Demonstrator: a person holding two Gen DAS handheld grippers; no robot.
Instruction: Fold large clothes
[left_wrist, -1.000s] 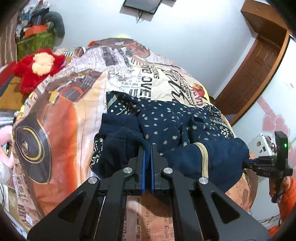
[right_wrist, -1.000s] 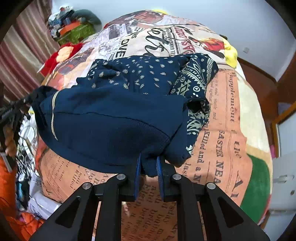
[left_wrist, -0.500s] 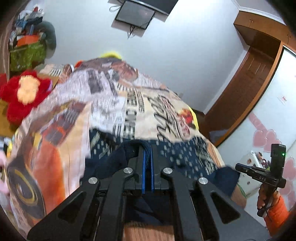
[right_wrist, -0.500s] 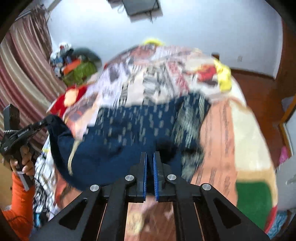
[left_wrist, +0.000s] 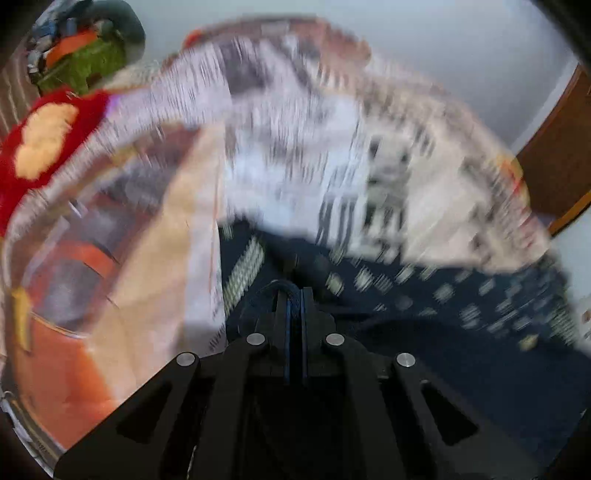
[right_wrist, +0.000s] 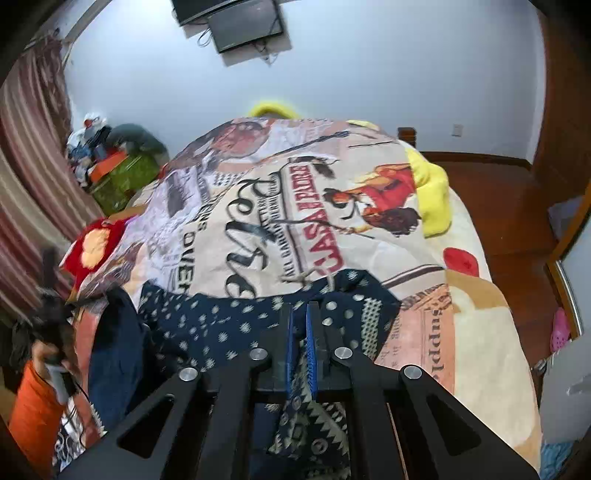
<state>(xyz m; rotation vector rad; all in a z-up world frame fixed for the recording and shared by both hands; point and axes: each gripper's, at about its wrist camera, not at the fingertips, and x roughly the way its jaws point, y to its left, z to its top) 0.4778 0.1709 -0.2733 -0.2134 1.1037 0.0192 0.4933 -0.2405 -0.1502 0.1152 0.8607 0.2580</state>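
Observation:
A large navy garment with white dots and patterned bands (right_wrist: 221, 328) hangs between my two grippers over the near end of the bed. My left gripper (left_wrist: 294, 295) is shut on a dark blue edge of the garment (left_wrist: 461, 325); that view is heavily blurred. My right gripper (right_wrist: 299, 314) is shut on the garment's patterned part, which drapes down under the fingers (right_wrist: 314, 350). The left gripper and the hand holding it show blurred at the left of the right wrist view (right_wrist: 51, 325).
The bed carries a newspaper-print cover (right_wrist: 295, 206). A yellow pillow (right_wrist: 432, 199) lies at its far right. A red plush toy (left_wrist: 40, 144) and a green box with clutter (right_wrist: 118, 177) stand at the left. Striped curtains (right_wrist: 26, 184) hang left, a monitor (right_wrist: 243, 22) on the wall.
Both grippers have lifted and swung the garment up off the bed's near end. The left view has become motion-blurred; the garment now hangs spread between the two grippers.

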